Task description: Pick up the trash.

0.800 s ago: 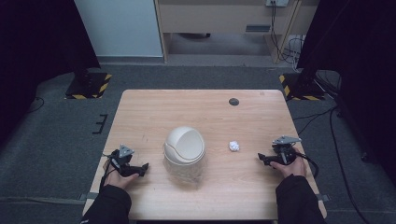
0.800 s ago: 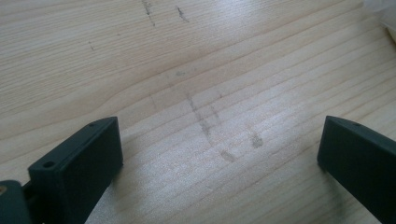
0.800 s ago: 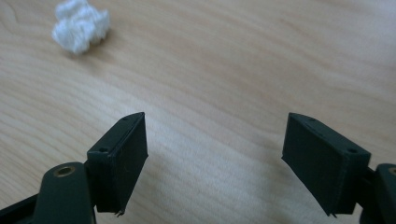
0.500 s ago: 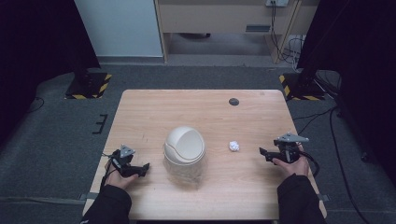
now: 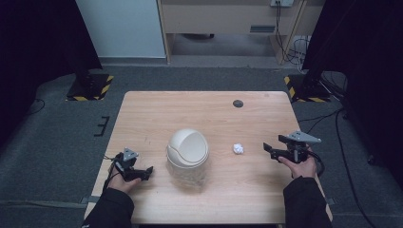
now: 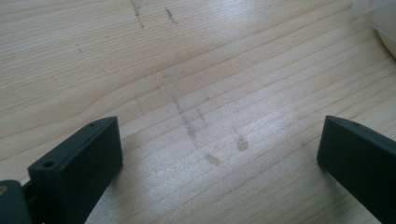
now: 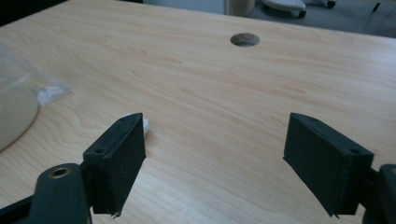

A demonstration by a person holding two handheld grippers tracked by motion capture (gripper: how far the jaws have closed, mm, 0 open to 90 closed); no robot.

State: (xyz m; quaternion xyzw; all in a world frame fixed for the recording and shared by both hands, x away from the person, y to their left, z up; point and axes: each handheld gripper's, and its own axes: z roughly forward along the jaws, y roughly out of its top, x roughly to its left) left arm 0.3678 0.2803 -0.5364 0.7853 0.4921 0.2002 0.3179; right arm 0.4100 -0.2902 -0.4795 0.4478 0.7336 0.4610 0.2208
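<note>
Your right gripper (image 5: pixel 272 151) sits near the table's (image 5: pixel 157 114) right edge, jaws wide apart and holding nothing. The paper ball (image 5: pixel 238 148) lies on the bare wood just left of it, between it and the bin (image 5: pixel 187 151). In the right gripper view most of the ball (image 7: pixel 145 125) hides behind the left jaw; you see only a white sliver. The bin (image 7: pixel 16 109) is cut off at that view's left edge, so you get just a pale curve and some clear plastic beside it. The cable hole (image 7: pixel 244 39) shows clearly farther back.

Your left gripper (image 5: pixel 146 172) rests near the table's front left, jaws also spread and empty. In the left gripper view, bare scuffed wood lies between the jaws, and only a pale corner of the bin (image 6: pixel 380 18) shows at top right.
</note>
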